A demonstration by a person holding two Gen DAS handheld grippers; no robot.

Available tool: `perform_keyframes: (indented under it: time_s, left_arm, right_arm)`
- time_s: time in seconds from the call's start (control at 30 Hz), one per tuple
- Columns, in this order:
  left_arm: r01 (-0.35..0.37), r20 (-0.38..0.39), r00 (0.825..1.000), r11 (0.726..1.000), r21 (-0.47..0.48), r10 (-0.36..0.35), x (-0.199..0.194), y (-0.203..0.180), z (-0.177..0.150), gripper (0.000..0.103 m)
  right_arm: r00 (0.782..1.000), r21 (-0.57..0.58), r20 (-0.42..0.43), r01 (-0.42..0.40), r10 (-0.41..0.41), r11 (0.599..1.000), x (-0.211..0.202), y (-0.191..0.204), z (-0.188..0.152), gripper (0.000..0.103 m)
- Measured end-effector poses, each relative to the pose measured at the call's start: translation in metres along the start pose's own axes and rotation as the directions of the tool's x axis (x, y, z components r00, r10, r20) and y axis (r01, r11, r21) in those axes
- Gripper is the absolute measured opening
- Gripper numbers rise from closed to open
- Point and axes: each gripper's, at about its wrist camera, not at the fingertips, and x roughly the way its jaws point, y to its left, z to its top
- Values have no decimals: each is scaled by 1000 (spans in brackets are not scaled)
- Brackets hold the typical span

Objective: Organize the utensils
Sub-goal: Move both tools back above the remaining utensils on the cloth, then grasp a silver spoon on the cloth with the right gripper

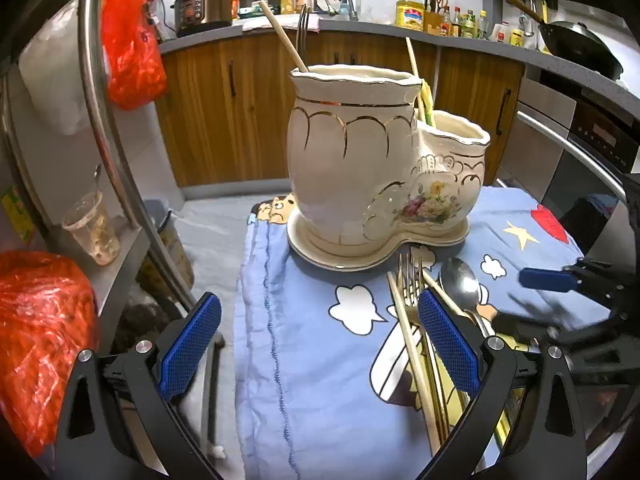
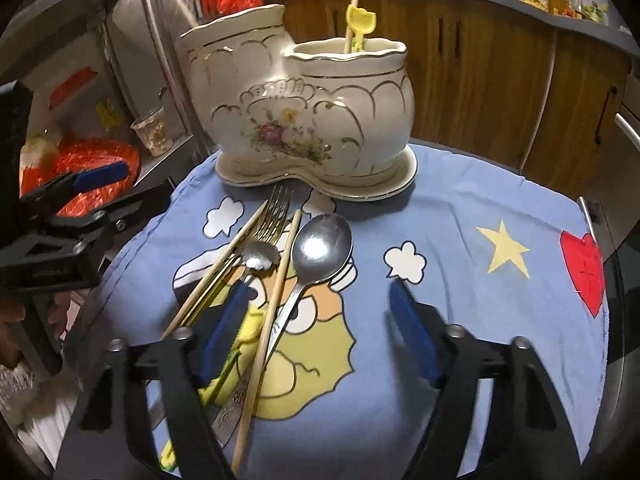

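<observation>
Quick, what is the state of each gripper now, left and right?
Left gripper: open, holding nothing.
Right gripper: open, holding nothing, above the big steel spoon on the blue cartoon cloth.

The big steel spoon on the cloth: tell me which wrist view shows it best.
The right wrist view. There the big steel spoon lies in full sight, bowl up, its handle running toward the camera beside a chopstick. In the left wrist view only its bowl shows clearly; the left gripper's finger hides most of the handle.
</observation>
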Motion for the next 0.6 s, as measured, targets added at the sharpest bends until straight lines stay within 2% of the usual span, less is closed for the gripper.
perform_keyframes:
  time_s: [0.07,0.13,0.6]
  left_arm:
    - [6,-7,1000,1000,-3,-6,1,0,0,98]
    - [14,-14,1000,1000,-7,-14,1,0,-1,98]
    - [20,-28,999,1000,-14,-20,2,4,-3,98]
  right_arm:
    - [1000,19,-16,-3,3,1000,5,-3,2,49]
    - [1000,27,-20,-11,11,1000,8,-4,3,46]
    - [998,-15,-36,56,-57,998,43,-1,20,40]
